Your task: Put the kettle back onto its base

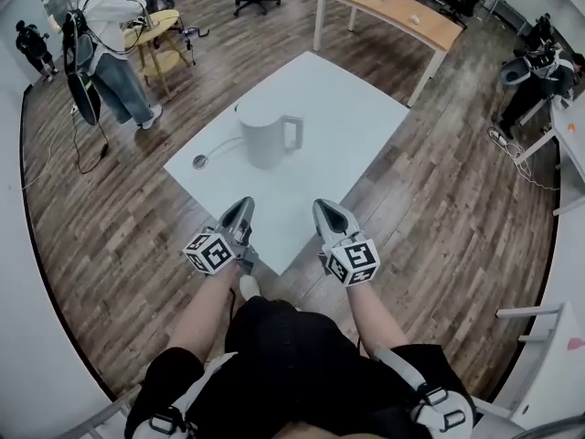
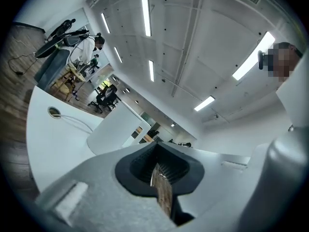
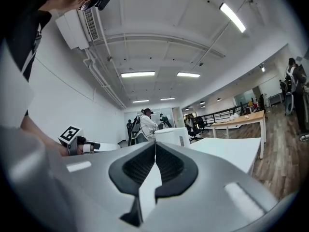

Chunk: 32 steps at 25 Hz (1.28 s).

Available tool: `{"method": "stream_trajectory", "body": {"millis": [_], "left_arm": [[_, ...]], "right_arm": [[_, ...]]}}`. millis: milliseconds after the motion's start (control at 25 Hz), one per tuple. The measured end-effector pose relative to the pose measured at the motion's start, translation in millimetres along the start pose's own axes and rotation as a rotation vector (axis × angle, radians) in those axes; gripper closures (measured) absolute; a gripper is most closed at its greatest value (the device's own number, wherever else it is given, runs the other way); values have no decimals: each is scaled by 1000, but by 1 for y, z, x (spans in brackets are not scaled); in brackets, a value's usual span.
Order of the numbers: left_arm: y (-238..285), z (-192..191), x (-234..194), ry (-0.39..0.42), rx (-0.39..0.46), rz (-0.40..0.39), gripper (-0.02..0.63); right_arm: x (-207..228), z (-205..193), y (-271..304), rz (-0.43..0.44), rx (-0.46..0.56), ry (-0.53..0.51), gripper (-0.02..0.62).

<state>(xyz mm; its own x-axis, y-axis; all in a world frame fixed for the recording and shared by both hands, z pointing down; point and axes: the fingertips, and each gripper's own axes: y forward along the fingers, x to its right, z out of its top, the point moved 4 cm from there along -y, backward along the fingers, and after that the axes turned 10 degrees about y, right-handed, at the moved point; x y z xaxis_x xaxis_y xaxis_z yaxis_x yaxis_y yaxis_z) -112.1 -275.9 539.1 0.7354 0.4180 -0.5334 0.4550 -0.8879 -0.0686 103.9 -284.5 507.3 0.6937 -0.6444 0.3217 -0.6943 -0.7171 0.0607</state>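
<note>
- White cylindrical kettle (image 1: pixel 266 135): middle of the white square table (image 1: pixel 366 122).
- Round cable hole (image 1: pixel 199 161): by the table's left corner, left of the kettle.
- Left gripper (image 1: pixel 244 203) and right gripper (image 1: pixel 323 206): side by side before the near corner.

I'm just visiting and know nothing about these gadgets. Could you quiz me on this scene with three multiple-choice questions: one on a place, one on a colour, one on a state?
1. Where does the kettle stand?
A) on the table
B) on the floor
C) on a chair

2. What colour is the kettle?
A) red
B) white
C) black

3. How are the left gripper and right gripper?
A) wide open
B) clamped on the kettle
C) shut, empty

Answers:
1 A: the head view shows it mid-table.
2 B: body and handle are white.
3 C: each gripper view shows the jaws together, with nothing between them.
</note>
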Motion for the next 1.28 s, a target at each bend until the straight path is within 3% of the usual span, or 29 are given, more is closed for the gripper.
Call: {"method": "stream_trajectory", "body": {"millis": [120,280,400,680,1000,1280], "left_arm": [[-13,7,4,61,-22,-5,607],[-32,31,20,254,-15,-11,607],[-63,44,32,282,33,-22,607],[-109,60,20,370,-1,-21,607],[-121,69,18,378,26,-44,607],[-113,63,20,324,56,-52,607]], "right_arm": [[-5,0,-13,-26,9,-4,589],[-19,1,-29,-64,46,-8,592],[-33,-9,-48,-112,65,36,592],[-69,-8,-47,-168,90,36,592],[-85,-4,-45,-184,94,-5,592],[-91,-4,-46,-169,93,-16,592]]}}
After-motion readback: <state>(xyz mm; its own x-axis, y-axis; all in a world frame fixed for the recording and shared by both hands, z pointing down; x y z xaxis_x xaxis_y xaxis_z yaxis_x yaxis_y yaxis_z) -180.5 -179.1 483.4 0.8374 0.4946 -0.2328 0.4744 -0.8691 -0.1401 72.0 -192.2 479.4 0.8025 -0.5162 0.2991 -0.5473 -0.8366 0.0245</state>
